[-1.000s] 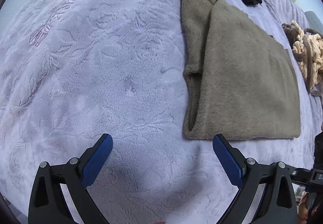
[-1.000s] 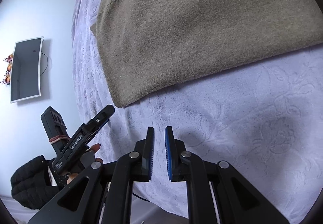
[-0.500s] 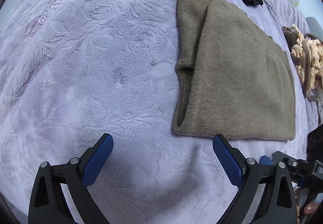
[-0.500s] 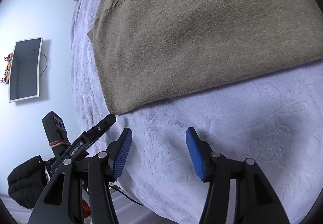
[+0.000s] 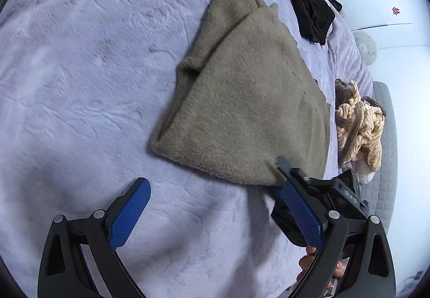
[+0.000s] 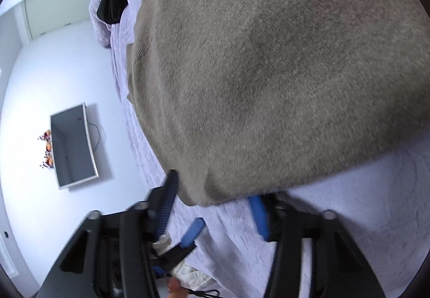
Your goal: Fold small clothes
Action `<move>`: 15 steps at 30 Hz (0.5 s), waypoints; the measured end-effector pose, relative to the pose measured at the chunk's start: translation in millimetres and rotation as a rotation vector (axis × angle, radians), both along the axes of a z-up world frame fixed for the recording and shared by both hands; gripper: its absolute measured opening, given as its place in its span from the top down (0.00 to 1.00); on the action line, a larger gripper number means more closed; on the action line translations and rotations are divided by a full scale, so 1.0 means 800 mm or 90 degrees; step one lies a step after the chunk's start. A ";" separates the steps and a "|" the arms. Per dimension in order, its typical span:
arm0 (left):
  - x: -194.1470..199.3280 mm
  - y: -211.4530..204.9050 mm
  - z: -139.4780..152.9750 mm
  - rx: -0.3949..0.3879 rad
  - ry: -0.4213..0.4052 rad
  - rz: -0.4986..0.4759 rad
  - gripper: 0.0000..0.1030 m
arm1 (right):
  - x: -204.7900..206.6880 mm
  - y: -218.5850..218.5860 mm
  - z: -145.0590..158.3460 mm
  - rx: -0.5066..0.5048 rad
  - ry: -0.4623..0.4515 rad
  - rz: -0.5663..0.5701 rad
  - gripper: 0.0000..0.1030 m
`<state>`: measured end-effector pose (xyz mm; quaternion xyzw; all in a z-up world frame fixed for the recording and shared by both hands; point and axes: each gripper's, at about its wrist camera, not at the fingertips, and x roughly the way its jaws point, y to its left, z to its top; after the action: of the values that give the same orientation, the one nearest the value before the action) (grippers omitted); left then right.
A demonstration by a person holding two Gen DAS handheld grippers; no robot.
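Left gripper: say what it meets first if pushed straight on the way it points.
Probably the near hem of the brown sweater, which lies on the lilac blanket. The left gripper, jaws open, aims at it; depth is unclear, so the tips might touch bare blanket just short of it.

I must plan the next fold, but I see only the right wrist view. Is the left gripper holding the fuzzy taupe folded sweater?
Observer: No. The left gripper is open with nothing between its pads, just short of the fuzzy taupe folded sweater.
Operator: Besides the black garment, does other clothing lie near the sweater?
Observer: Yes. A bunched cream and brown striped knit piece lies close beside its right edge. I cannot tell whether they touch.
Operator: How does the sweater's left side look?
Observer: A narrower folded layer, perhaps a sleeve, shows from under the top layer there.
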<state>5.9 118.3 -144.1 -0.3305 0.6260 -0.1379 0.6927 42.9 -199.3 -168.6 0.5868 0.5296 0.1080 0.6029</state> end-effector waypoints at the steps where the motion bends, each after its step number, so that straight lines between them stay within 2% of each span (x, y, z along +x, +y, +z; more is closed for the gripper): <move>1: 0.001 -0.006 0.000 -0.011 0.001 0.002 0.04 | 0.002 -0.001 0.005 0.000 -0.012 -0.001 0.87; 6: 0.013 -0.027 -0.009 -0.081 0.004 0.043 0.04 | 0.016 -0.002 0.051 -0.037 -0.096 0.045 0.89; 10: 0.033 -0.046 -0.020 -0.136 0.011 0.098 0.04 | 0.021 0.003 0.073 -0.071 -0.123 0.088 0.89; 12: 0.042 -0.053 -0.018 -0.129 -0.003 0.114 0.04 | 0.019 0.002 0.071 -0.074 -0.120 0.097 0.89; 15: 0.061 -0.057 -0.009 -0.075 -0.029 0.135 0.04 | 0.016 0.004 0.064 -0.074 -0.109 0.108 0.89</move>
<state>55.1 72.7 -151.3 -0.4320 0.5624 -0.1081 0.6967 56.0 -196.0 -117.7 0.4929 0.5292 0.1774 0.6675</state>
